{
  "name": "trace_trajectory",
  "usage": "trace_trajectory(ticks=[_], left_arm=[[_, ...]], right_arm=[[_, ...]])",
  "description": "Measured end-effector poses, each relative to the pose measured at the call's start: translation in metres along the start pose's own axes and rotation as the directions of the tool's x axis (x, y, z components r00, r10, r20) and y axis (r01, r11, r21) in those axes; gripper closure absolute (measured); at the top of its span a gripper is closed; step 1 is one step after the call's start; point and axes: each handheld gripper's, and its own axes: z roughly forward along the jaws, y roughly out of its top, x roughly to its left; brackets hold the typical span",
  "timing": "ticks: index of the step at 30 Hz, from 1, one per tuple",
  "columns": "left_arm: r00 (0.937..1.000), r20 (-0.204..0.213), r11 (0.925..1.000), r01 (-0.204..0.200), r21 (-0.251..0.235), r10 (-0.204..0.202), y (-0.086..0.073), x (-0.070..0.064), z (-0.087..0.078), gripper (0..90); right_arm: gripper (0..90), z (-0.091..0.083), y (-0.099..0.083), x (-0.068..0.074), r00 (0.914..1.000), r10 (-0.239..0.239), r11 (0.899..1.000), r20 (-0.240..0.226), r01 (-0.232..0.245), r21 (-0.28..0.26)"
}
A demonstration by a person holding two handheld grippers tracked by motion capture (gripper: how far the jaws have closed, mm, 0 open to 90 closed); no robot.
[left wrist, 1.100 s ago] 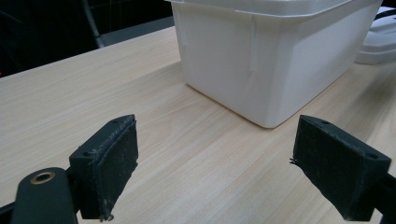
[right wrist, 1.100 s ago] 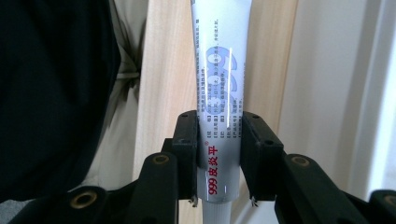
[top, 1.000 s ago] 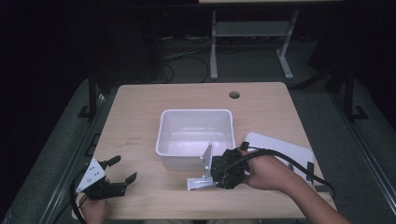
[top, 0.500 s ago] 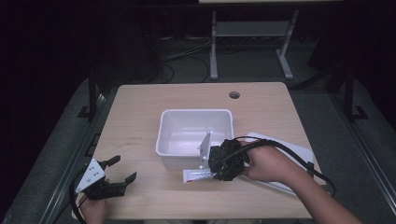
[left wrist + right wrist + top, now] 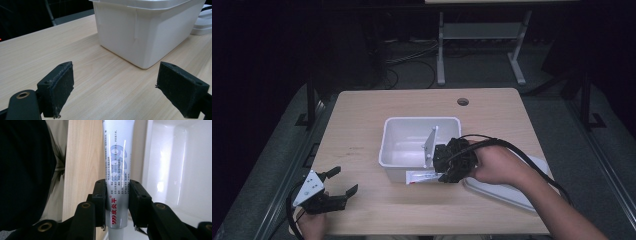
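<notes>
A white ointment tube (image 5: 419, 176) with red and blue print hangs level in front of the near wall of the white bin (image 5: 422, 122), with my right gripper (image 5: 443, 175) shut on it. In the right gripper view the tube (image 5: 117, 160) runs straight up from the right gripper (image 5: 117, 195), along the bin's rim (image 5: 150, 150), with the bin's glossy inside to its right. My left gripper (image 5: 344, 181) rests open at the table's front left corner, well apart from the bin. In its own view the left gripper (image 5: 115, 90) holds nothing and faces the bin's outer wall (image 5: 145, 30).
A white lid (image 5: 512, 192) lies flat on the table right of the bin, under the right forearm, and its edge (image 5: 203, 22) peeks past the bin. A cable hole (image 5: 463, 102) sits near the table's far edge. Bare wood (image 5: 357, 130) stretches left of the bin.
The right gripper has carried the tube away from the table's front edge, up against the bin's near wall. The left gripper has stayed still.
</notes>
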Motion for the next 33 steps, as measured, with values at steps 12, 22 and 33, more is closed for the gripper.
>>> trace_trajectory(ticks=[12,22,33], left_arm=[[1.0000,-0.001,1.0000,-0.004,-0.001,0.004,0.000,0.001,0.000,13.5],[1.0000,-0.001,1.0000,-0.001,-0.002,0.001,0.000,0.001,-0.001,13.5],[1.0000,-0.001,1.0000,-0.003,-0.004,0.003,0.000,0.001,-0.001,13.5]], right_arm=[[68.5,-0.009,0.005,-0.018,0.9996,0.022,1.000,0.015,-0.022,0.000],[68.5,-0.004,0.008,-0.032,0.9991,0.040,0.999,0.017,-0.040,0.012],[68.5,0.003,0.006,-0.045,0.9982,0.059,0.998,0.012,-0.059,0.028]])
